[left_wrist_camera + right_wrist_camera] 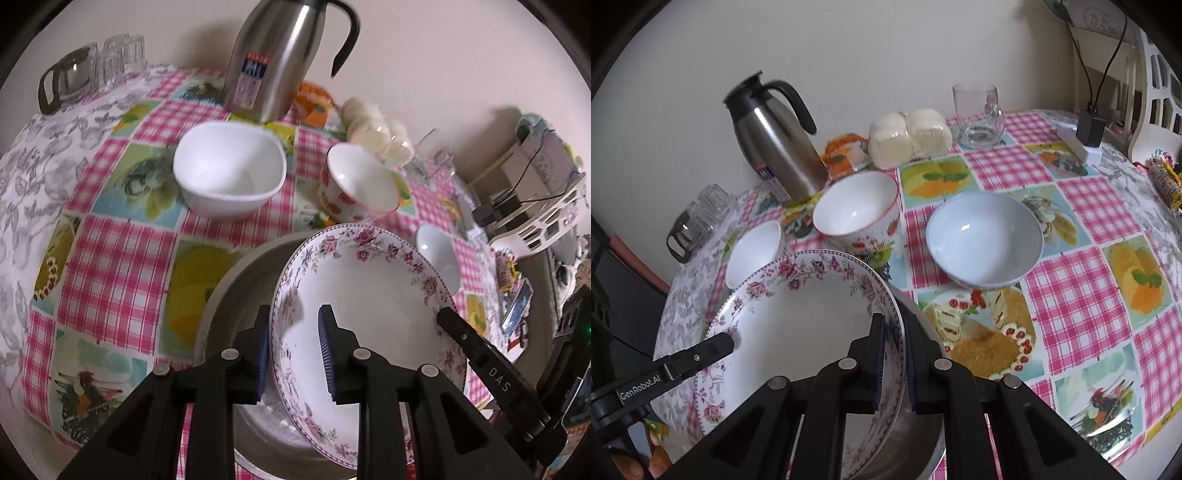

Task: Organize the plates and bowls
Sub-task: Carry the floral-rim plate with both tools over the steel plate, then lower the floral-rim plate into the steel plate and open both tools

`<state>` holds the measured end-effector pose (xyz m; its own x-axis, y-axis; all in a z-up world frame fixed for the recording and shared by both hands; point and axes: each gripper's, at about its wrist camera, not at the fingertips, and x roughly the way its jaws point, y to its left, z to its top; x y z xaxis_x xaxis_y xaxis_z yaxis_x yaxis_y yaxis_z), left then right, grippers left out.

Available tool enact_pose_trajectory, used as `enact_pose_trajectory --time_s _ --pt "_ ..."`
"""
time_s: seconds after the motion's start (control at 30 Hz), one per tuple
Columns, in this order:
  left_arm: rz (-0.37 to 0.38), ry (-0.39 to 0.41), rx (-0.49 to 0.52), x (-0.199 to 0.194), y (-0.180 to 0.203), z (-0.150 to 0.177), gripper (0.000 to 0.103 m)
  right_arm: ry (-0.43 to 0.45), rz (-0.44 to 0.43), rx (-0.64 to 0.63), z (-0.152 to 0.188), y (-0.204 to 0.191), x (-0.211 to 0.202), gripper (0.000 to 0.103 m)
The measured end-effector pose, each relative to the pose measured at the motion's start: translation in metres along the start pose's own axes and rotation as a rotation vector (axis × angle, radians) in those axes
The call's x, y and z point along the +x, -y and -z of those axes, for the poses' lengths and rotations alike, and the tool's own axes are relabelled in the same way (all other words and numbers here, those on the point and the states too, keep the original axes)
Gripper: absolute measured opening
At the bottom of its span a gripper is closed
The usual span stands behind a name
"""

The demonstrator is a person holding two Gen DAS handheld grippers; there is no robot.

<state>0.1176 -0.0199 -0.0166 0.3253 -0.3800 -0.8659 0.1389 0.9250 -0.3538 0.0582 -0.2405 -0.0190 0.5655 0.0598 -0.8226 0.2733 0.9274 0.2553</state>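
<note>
Two claws hold one floral plate [369, 291] tilted over a steel basin [236, 295]; the left claw [293, 350] straddles its rim, gap showing at one pad; the right claw [894, 365] pinches the opposite rim; uneven pulling could slip the plate onto the worktop [1082, 295]; readable: "DAS", "GenRobot.AI".

We see a plain cream wall [868, 48] behind the table. A pink-checked, fruit-patterned tablecloth [1082, 295] covers it. A white slatted chair [1156, 92] stands beside.
</note>
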Motion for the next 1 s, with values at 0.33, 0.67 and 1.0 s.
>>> enact_pose_trajectory --time_s 0.33,0.67,1.0 --pt "-0.060 -0.089 -0.006 0.026 -0.005 0.007 0.025 -0.076 0.040 -0.014 0.010 0.001 0.022 0.013" --pt "-0.106 -0.172 -0.007 0.051 -0.006 0.013 0.029 -0.135 0.055 -0.025 0.016 0.001 0.038 0.014" --pt "-0.113 -0.176 0.003 0.058 0.001 0.015 0.035 -0.153 0.071 -0.053 0.018 -0.002 0.042 0.017"
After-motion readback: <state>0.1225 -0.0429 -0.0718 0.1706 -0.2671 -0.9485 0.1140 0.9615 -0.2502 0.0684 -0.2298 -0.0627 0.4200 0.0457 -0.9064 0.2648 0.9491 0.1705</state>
